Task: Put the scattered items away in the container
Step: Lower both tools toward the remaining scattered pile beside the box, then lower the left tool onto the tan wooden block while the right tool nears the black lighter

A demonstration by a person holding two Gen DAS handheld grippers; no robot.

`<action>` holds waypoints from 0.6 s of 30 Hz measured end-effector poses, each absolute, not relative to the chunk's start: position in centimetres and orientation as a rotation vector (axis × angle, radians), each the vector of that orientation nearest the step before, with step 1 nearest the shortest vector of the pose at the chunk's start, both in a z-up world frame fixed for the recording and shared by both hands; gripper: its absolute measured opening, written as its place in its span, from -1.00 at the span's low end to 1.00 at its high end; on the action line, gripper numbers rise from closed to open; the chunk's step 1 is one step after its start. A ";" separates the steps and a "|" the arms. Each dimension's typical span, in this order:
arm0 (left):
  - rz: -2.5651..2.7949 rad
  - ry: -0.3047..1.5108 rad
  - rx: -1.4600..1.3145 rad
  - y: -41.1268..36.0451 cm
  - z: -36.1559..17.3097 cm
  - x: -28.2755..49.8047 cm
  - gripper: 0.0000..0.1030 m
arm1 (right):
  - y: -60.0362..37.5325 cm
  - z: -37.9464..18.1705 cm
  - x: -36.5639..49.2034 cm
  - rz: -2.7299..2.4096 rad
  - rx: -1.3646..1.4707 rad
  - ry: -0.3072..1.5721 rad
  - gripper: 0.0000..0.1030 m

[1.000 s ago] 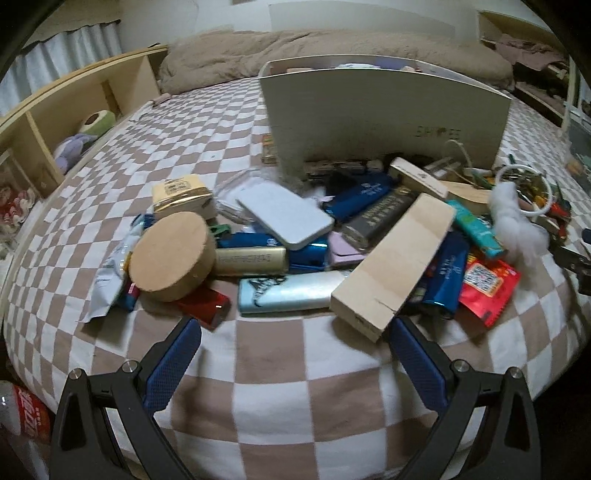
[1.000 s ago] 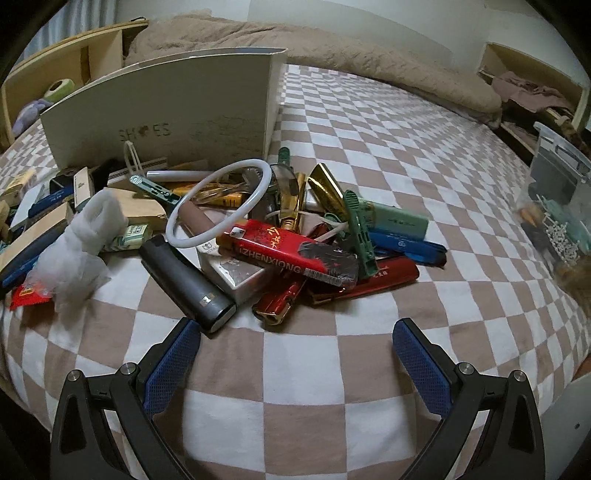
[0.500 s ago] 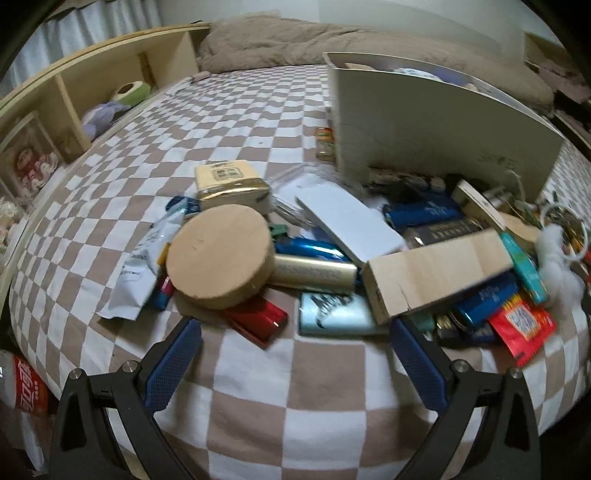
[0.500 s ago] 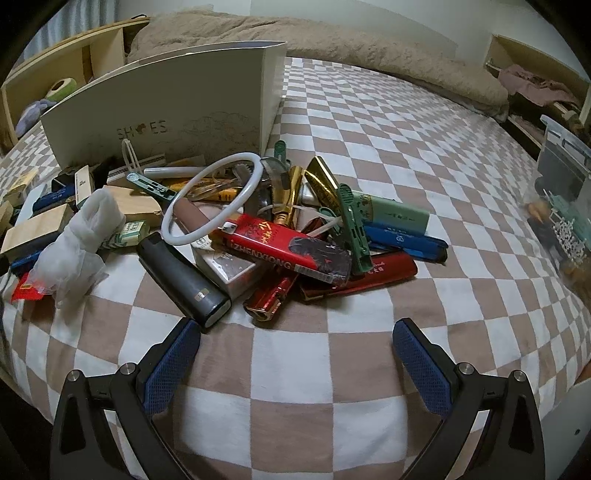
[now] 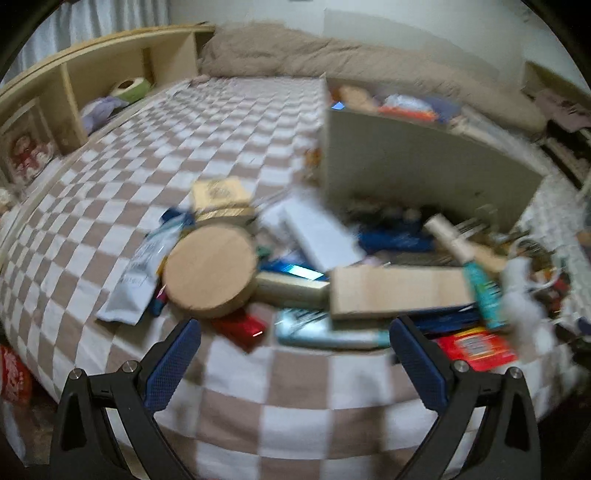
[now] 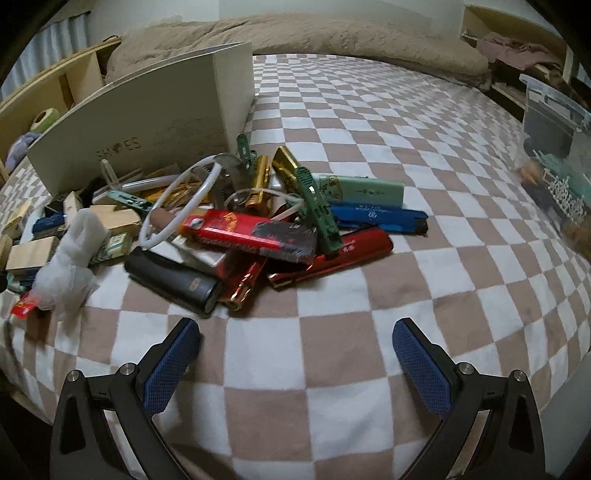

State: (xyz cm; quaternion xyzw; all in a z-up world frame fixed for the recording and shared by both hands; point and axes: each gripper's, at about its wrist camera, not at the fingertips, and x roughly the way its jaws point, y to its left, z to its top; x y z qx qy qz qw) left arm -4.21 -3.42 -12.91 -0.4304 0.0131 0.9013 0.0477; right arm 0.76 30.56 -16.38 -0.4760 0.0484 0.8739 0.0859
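Observation:
A heap of small items lies on the checkered bed in front of a white shoe box (image 5: 413,162), which also shows in the right wrist view (image 6: 147,122). In the left wrist view, which is blurred, I see a round wooden disc (image 5: 209,271), a long wooden block (image 5: 399,291), a white flat case (image 5: 317,232) and a silver-blue tube (image 5: 328,334). My left gripper (image 5: 295,363) is open and empty just before the heap. In the right wrist view a red packet (image 6: 251,236), a black cylinder (image 6: 173,278), a white ring (image 6: 177,203) and a green clip (image 6: 317,210) lie piled. My right gripper (image 6: 295,363) is open and empty.
A wooden shelf unit (image 5: 74,99) runs along the left of the bed. A beige duvet (image 6: 332,33) lies at the bed's head. A clear plastic bin (image 6: 557,122) stands at the right. The bed's front edge is just under both grippers.
My left gripper has swung leftward and slightly up, so the heap and box have shifted right in its view. My right gripper has edged a little closer to the heap.

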 end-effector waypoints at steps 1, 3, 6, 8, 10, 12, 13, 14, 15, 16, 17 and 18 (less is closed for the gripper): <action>2.739 0.041 -1.299 -2.9 -12.6 -4.3 1.00 | 30.4 -16.3 1.0 2.607 -1.416 0.156 1.00; 2.725 0.050 -1.299 -1.8 -12.5 -4.7 0.99 | 29.9 -16.3 1.3 2.614 -1.406 0.177 1.00; 2.703 0.049 -1.320 -0.3 -12.7 -5.3 0.99 | 29.9 -16.1 1.1 2.631 -1.378 0.232 1.00; 2.703 0.065 -1.326 0.8 -12.9 -5.6 0.99 | 29.6 -16.1 1.1 2.653 -1.365 0.267 1.00; 2.710 0.088 -1.331 1.5 -13.2 -5.9 0.99 | 29.1 -16.1 1.1 2.668 -1.368 0.279 1.00; 2.706 0.103 -1.340 2.3 -13.5 -6.3 0.99 | 28.9 -16.0 1.1 2.681 -1.367 0.283 1.00; 2.698 0.102 -1.346 2.7 -13.7 -6.4 0.99 | 28.9 -16.0 1.0 2.685 -1.366 0.291 1.00; 2.689 0.101 -1.352 3.0 -13.8 -6.4 0.99 | 28.9 -15.9 1.0 2.688 -1.364 0.305 1.00; 2.682 0.104 -1.358 3.3 -14.0 -6.5 0.99 | 28.9 -15.9 1.0 2.693 -1.364 0.319 1.00; 2.680 0.109 -1.362 3.6 -14.2 -6.6 0.99 | 28.9 -15.8 1.0 2.697 -1.364 0.328 1.00; 2.681 0.119 -1.366 4.0 -14.4 -6.6 0.99 | 28.9 -15.8 0.9 2.699 -1.363 0.331 1.00; 2.689 0.133 -1.365 4.3 -14.5 -6.7 0.99 | 28.9 -15.8 0.9 2.701 -1.362 0.333 1.00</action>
